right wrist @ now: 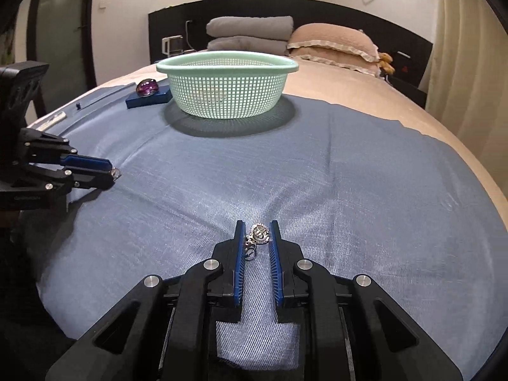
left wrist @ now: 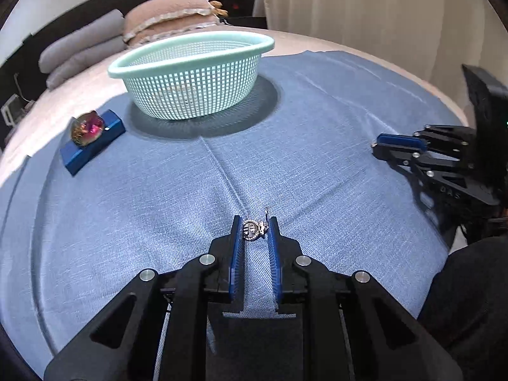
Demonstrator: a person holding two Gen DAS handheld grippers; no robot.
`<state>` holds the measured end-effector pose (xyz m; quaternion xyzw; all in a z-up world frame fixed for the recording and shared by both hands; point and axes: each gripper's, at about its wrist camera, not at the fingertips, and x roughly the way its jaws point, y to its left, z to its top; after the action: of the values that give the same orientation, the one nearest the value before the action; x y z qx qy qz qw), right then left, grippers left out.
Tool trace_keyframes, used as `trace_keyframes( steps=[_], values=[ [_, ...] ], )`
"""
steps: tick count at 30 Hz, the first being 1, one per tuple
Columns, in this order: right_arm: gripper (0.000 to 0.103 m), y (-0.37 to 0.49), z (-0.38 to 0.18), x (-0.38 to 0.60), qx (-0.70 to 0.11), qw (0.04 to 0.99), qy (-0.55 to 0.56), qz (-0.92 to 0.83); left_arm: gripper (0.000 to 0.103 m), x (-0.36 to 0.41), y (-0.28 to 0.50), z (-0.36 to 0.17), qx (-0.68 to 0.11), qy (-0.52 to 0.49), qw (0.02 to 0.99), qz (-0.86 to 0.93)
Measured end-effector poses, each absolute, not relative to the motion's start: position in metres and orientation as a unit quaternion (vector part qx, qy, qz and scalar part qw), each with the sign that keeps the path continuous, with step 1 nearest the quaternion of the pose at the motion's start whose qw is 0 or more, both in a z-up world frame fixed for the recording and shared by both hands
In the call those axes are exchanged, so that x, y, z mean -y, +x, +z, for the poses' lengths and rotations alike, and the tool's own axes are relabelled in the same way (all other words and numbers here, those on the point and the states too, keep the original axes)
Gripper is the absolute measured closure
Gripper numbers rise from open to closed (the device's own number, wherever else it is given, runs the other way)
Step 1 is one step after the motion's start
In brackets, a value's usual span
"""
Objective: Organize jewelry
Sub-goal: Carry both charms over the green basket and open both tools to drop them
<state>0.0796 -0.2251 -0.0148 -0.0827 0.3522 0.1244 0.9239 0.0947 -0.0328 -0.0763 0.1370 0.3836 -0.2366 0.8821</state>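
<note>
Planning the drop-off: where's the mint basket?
In both wrist views the mint basket sits at the blue cloth's far edge, beside the blue box, before the pillows.

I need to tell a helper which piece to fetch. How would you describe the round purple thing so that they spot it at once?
Find the mint-green mesh basket on the blue cloth. Just to its left, as the right wrist camera sees it, lies a flat dark blue box. On top of that box sits the iridescent purple dome-shaped piece, the only glossy, colourful item; the other pieces are small and silver.
</note>
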Motion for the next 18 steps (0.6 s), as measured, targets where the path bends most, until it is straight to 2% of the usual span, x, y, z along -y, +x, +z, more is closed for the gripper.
trace_keyframes(
  steps=[2, 7, 11, 18],
  values=[
    [0.089, 0.074, -0.017, 0.228, -0.346, 0.928, -0.076, 0.113, 0.087, 0.037, 0.089, -0.078, -0.374, 0.154, 0.888, -0.217],
    [0.089, 0.069, 0.007, 0.236, -0.34, 0.932, -0.057, 0.113, 0.087, 0.014, 0.098, -0.054, -0.402, 0.104, 0.887, -0.202],
    [0.089, 0.068, 0.045, 0.239, -0.322, 0.938, -0.059, 0.115, 0.087, -0.006, 0.102, -0.009, -0.394, 0.082, 0.897, -0.184],
    [0.089, 0.068, 0.13, 0.235, -0.267, 0.956, -0.068, 0.103, 0.087, -0.022, 0.093, 0.087, -0.333, 0.101, 0.924, -0.156]
  ],
)
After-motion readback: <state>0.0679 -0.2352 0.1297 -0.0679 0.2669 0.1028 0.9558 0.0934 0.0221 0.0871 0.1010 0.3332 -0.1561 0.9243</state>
